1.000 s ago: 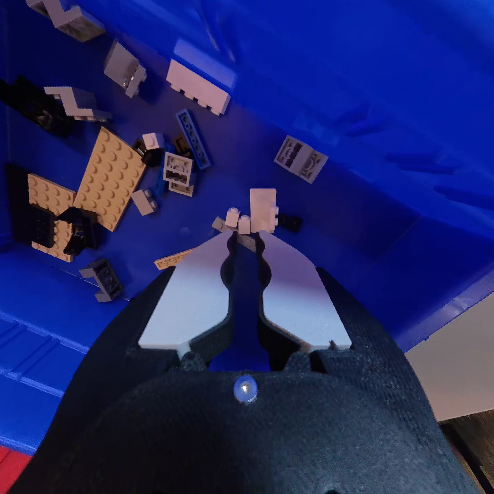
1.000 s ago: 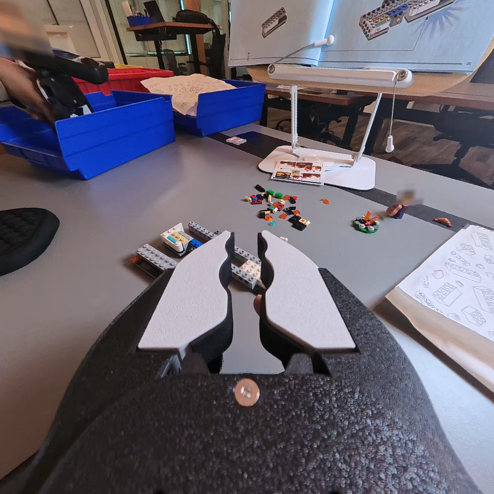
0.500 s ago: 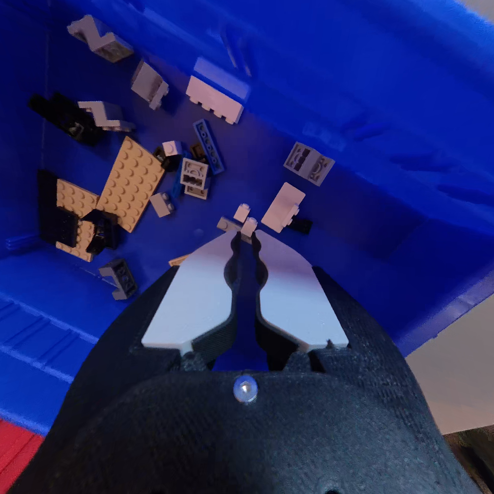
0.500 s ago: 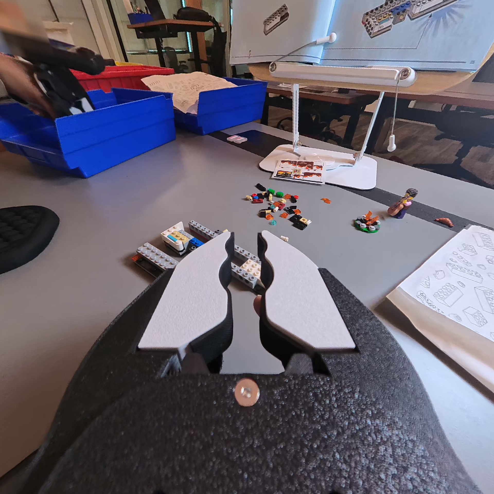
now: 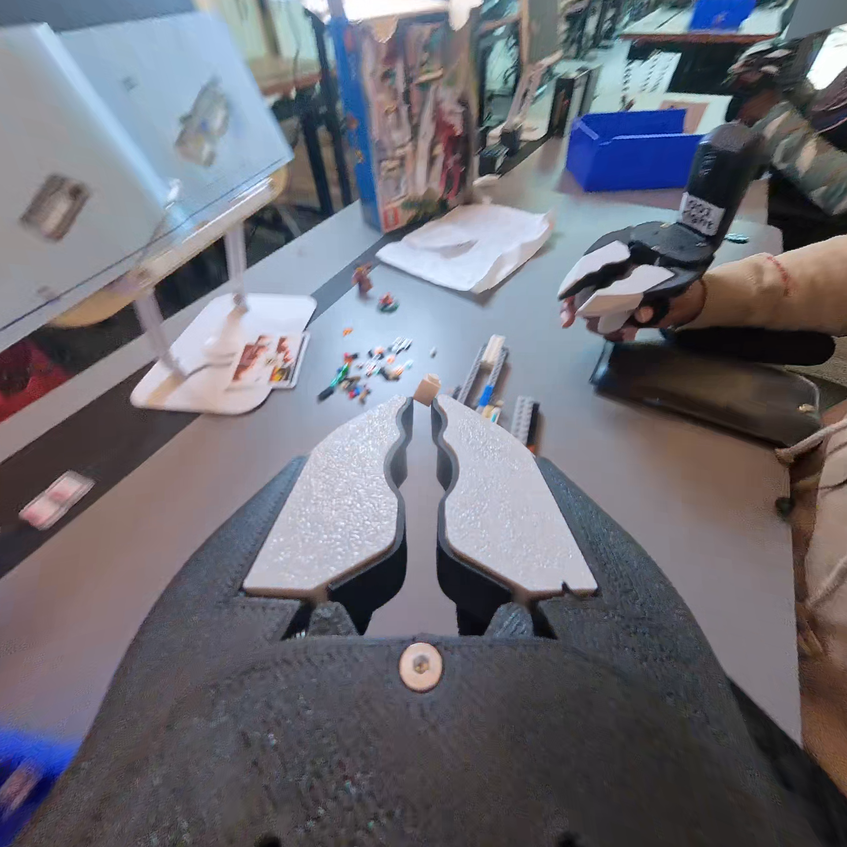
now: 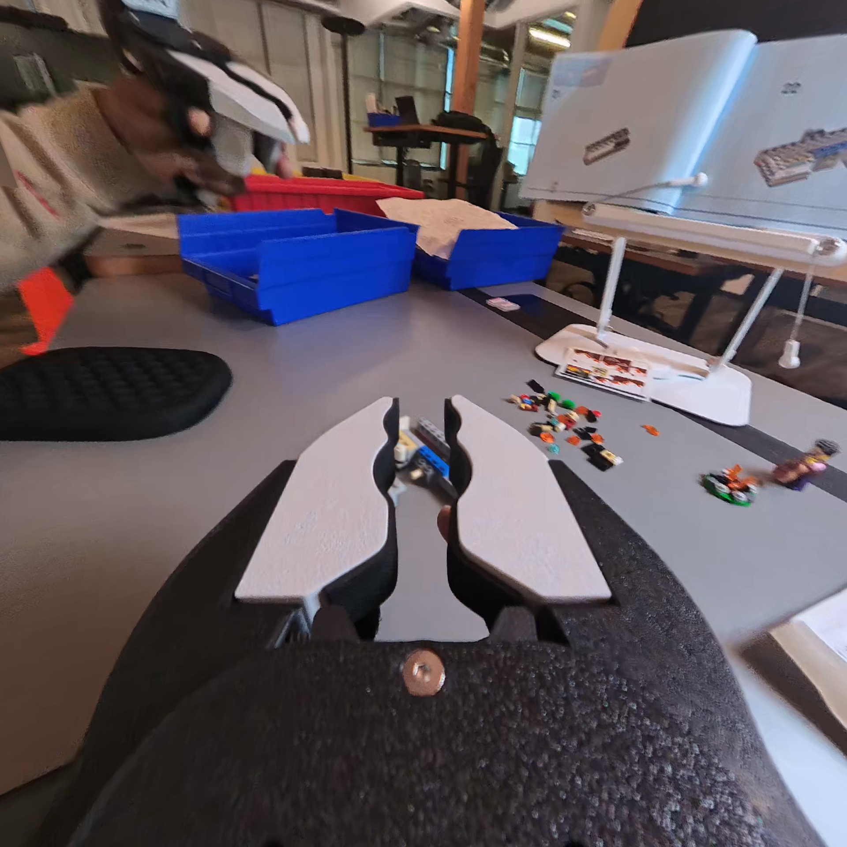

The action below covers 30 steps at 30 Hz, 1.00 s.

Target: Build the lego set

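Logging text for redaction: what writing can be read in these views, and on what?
White sticker on the right hand-held gripper: handwriting, not quoted here.
Set box: print blurred, unreadable.
Instruction book on the stand: too small to read.
Nothing else legible.

Grey table [image 6: 348,348], wooden post [image 6: 467,59], desks [image 6: 426,133] behind
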Motion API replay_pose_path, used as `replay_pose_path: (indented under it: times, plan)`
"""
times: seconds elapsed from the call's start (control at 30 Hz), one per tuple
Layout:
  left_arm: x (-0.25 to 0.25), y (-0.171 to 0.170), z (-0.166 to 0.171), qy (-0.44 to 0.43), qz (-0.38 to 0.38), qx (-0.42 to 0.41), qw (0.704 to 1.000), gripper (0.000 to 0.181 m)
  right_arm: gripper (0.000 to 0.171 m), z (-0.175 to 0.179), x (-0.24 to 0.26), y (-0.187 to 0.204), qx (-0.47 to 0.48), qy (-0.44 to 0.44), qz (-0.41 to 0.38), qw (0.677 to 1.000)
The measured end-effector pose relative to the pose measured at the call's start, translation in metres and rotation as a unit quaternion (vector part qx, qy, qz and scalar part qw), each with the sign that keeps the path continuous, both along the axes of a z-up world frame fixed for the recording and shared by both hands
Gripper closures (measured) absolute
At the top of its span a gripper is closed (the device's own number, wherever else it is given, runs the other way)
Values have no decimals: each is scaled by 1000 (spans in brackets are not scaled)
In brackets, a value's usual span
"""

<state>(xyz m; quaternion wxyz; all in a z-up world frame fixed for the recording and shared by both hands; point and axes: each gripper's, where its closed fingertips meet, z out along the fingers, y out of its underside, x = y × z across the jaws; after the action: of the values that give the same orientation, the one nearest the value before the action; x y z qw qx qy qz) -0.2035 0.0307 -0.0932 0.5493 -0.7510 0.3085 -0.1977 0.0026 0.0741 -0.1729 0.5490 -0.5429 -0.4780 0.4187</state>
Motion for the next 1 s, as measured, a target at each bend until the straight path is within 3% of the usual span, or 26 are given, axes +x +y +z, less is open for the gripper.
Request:
replay_pose_path:
  times: [0.17,0.3,0.4,0.53,0.9,1.0]
  plan:
    - [130,12,-51,-45,-86,16,995,174,149,26,-1,-24,-50,65,60,995]
    - [190,21,-89,-47,-141,-25,989,174,149,13,0,-25,3,7,63,998]
    - [204,20,-103,-64,-152,-48,985,174,149,-8,-2,-34,12,-62,109,992]
    - [209,12,-122,-64,-167,-68,981,174,149,-20,-3,-31,44,-97,108,988]
    - [207,6,-125,-87,-182,-85,976,173,163,-37,-7,-40,43,-138,148,978]
    - [195,15,-121,-79,-152,-59,983,155,163,-45,-2,-20,42,-176,117,976]
